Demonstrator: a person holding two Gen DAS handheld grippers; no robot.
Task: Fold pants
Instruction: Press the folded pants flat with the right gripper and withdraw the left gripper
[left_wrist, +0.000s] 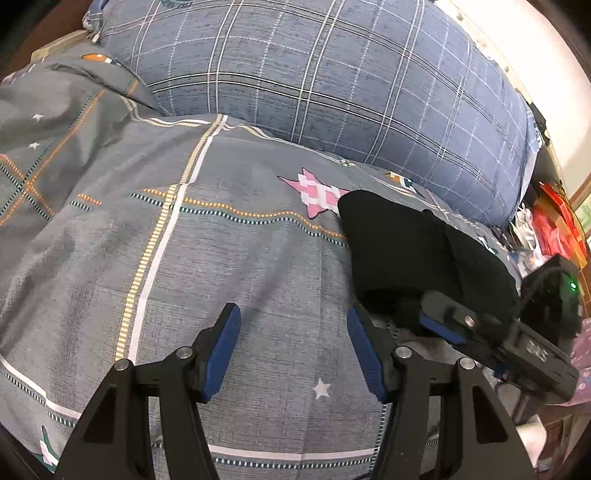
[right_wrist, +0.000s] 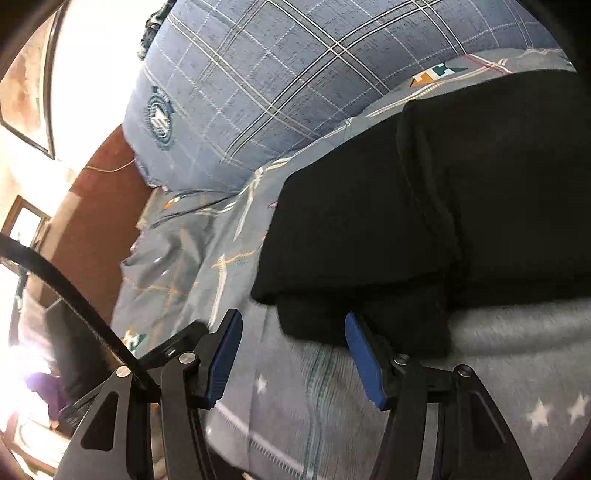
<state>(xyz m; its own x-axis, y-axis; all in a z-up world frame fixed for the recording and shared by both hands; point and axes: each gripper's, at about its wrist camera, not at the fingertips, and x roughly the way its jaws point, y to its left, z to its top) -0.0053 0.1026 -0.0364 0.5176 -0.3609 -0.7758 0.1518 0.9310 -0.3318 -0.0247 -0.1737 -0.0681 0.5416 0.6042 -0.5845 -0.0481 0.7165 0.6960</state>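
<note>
Pants (right_wrist: 424, 206) folded into layered black bundle on bed (left_wrist: 221, 258), below pillow (left_wrist: 332, 74) | left tongs (left_wrist: 293, 354) apart, empty, beside pants | right tongs (right_wrist: 293, 356) apart, empty, at pants' near edge | folding looks nearly done

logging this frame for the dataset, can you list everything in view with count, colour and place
pants: one, black, folded in layers on the bedspread, just ahead of the right gripper
bedspread: one, grey with orange and white lines, stars
pillow: one, blue plaid, behind the pants
clutter: several things, red and white, beside the bed, too small to tell
left gripper: black with blue pads, open over bare bedspread
right gripper: black with blue pads, open, nothing between the pads
</note>
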